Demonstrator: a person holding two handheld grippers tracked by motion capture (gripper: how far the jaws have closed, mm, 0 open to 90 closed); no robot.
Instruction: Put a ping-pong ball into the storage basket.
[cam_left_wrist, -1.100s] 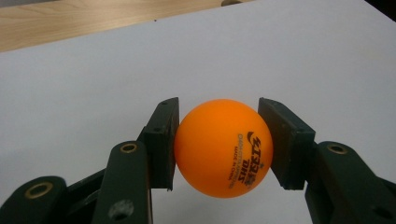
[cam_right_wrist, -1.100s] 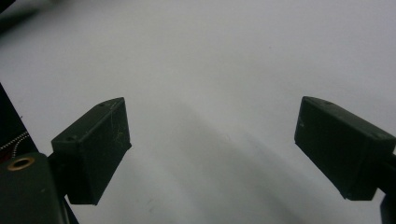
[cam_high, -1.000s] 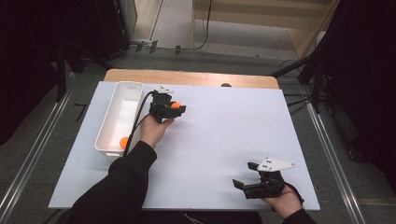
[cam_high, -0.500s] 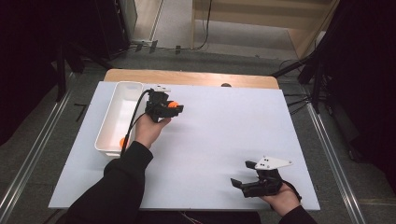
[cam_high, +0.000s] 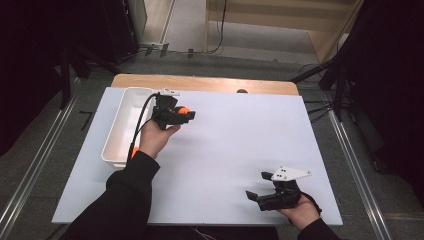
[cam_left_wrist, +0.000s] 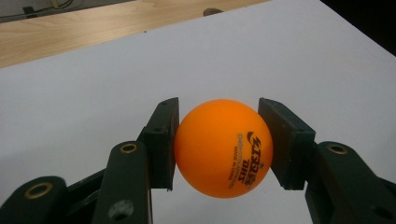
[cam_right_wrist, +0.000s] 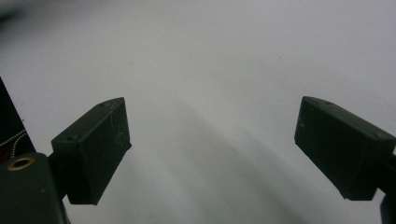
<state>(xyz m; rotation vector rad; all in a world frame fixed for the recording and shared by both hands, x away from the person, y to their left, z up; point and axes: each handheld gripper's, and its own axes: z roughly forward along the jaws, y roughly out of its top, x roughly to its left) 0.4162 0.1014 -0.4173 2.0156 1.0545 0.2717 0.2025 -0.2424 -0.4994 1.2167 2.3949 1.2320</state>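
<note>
- Left claw (cam_left_wrist: 218, 142), upper left of high view: jaws clamped on round orange table-tennis ball (cam_left_wrist: 224, 147) above white table (cam_high: 230, 135)
- Right claw (cam_right_wrist: 210, 149), lower right: jaws spread wide, empty

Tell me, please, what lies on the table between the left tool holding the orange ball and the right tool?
Nothing: in the high view, only bare white table surface separates the left tool from the right tool.

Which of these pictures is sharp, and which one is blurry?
Left gripper view: the orange ball is crisp, its print readable. Right gripper view: soft, the black fingers hazy against the white table. High view: evenly lit, dark surroundings.
</note>
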